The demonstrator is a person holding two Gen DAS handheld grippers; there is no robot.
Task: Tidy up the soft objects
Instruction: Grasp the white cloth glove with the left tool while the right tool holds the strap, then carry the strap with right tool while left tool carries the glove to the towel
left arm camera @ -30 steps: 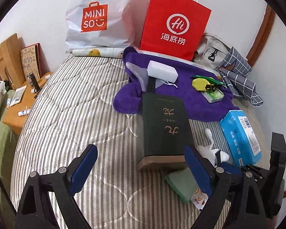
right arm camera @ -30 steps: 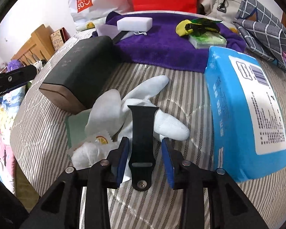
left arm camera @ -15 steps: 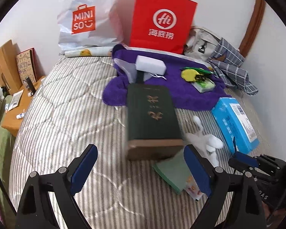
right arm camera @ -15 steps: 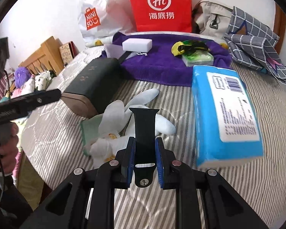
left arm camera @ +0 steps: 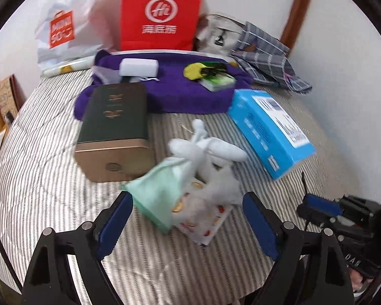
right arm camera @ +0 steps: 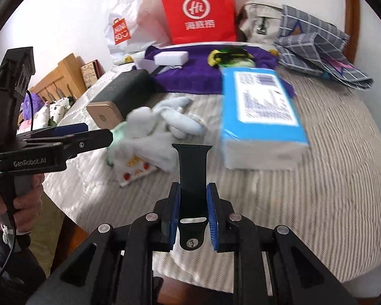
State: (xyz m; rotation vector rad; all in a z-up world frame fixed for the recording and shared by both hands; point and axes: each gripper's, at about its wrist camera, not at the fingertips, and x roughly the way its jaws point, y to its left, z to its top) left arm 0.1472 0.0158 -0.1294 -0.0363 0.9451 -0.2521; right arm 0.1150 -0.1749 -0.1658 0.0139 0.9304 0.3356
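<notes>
A heap of soft things lies on the striped bed: a white glove (left arm camera: 208, 150), a mint-green cloth (left arm camera: 162, 185) and a fruit-print cloth (left arm camera: 203, 218). My left gripper (left arm camera: 188, 200) hovers over the heap's near edge. Its jaws are closing, with the cloths between the fingers but untouched by the pads. My right gripper (right arm camera: 193, 190) is shut on a black watch strap (right arm camera: 192, 162), held clear of the glove (right arm camera: 165, 117). In the right wrist view the left gripper (right arm camera: 89, 134) comes in from the left, held by a hand.
A dark green box with a gold end (left arm camera: 114, 127) lies left of the heap and a blue tissue pack (left arm camera: 266, 129) lies to its right. Behind are a purple towel (left arm camera: 170, 94) bearing small items, a red paper bag (left arm camera: 160, 12), a white shopping bag (left arm camera: 61, 30) and plaid cloth (left arm camera: 266, 58).
My right gripper closed on the black strap and drew it back off the glove. My left gripper swung right, from in front of the green box to over the cloth heap.
</notes>
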